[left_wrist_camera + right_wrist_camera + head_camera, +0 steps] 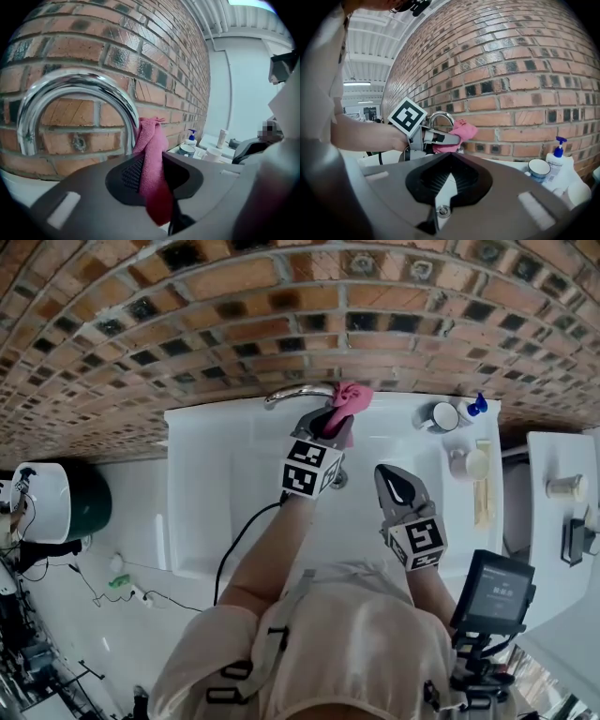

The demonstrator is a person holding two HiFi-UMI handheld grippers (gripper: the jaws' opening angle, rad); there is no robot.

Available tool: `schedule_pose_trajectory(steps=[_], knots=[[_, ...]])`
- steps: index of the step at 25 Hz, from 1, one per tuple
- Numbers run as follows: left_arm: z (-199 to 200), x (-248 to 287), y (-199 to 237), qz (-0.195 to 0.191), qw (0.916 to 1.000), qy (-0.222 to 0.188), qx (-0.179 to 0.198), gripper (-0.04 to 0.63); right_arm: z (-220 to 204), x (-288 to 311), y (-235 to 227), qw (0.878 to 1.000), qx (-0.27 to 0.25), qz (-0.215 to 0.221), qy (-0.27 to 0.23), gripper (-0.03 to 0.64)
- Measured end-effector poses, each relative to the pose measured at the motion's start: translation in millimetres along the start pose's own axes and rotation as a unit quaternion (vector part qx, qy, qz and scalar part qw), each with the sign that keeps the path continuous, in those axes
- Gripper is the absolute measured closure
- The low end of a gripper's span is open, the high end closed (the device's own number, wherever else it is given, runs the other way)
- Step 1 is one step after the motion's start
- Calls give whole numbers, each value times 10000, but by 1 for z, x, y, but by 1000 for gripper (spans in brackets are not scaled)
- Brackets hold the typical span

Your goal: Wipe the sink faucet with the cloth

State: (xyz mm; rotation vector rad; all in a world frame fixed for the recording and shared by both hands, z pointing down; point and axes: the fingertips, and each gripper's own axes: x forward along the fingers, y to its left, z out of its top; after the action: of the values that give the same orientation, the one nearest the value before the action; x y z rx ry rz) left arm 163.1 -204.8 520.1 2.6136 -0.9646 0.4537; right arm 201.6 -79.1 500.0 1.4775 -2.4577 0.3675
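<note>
A chrome arched faucet (298, 393) stands at the back of the white sink (202, 521), against the brick wall. My left gripper (323, 432) is shut on a pink cloth (350, 399) that sticks out past its tips beside the faucet's right end. In the left gripper view the cloth (152, 159) hangs between the jaws of the left gripper (150, 173), right beside the right leg of the faucet (77, 89). My right gripper (398, 488) hovers over the basin nearer the person, open and with nothing in it. Its own view shows the right gripper (447, 180), the cloth (457, 133) and the faucet (440, 116).
On the sink's right ledge stand a mug (442, 415), a blue-pump soap bottle (475, 406) and a pale cup (469, 463). A brick wall (281, 306) rises behind the sink. A dark green bin (89, 498) is on the floor at the left.
</note>
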Motion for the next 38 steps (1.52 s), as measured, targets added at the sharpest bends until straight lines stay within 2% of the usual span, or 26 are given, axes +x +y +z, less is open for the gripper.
schedule_pose_trajectory(steps=[5, 9, 15, 18, 22, 25, 30, 38], knots=[[13, -17, 1, -95, 9996, -239, -76, 510, 14, 5, 8, 9998, -152, 33, -108, 629], [45, -57, -4, -24, 9967, -807, -16, 509, 24, 1, 23, 9995, -272, 75, -161, 629], [121, -162, 1, 326, 9775, -2079, 147, 509, 47, 0, 69, 9976, -539, 353, -251, 629], [132, -217, 16, 585, 9696, -2366, 233, 509, 60, 7, 100, 9962, -623, 512, -318, 629], [124, -283, 44, 859, 9615, -2596, 283, 509, 73, 22, 152, 9923, -893, 776, -373, 629], [105, -322, 68, 1029, 9603, -2586, 197, 509, 80, 33, 194, 9874, -1143, 1011, -419, 629], [53, -376, 106, 1541, 9599, -2342, 4, 509, 81, 48, 248, 9828, -1231, 1307, -440, 629], [-61, -401, 164, 1892, 9689, -1500, -544, 508, 46, 70, 292, 9865, -1007, 1292, -20, 629]])
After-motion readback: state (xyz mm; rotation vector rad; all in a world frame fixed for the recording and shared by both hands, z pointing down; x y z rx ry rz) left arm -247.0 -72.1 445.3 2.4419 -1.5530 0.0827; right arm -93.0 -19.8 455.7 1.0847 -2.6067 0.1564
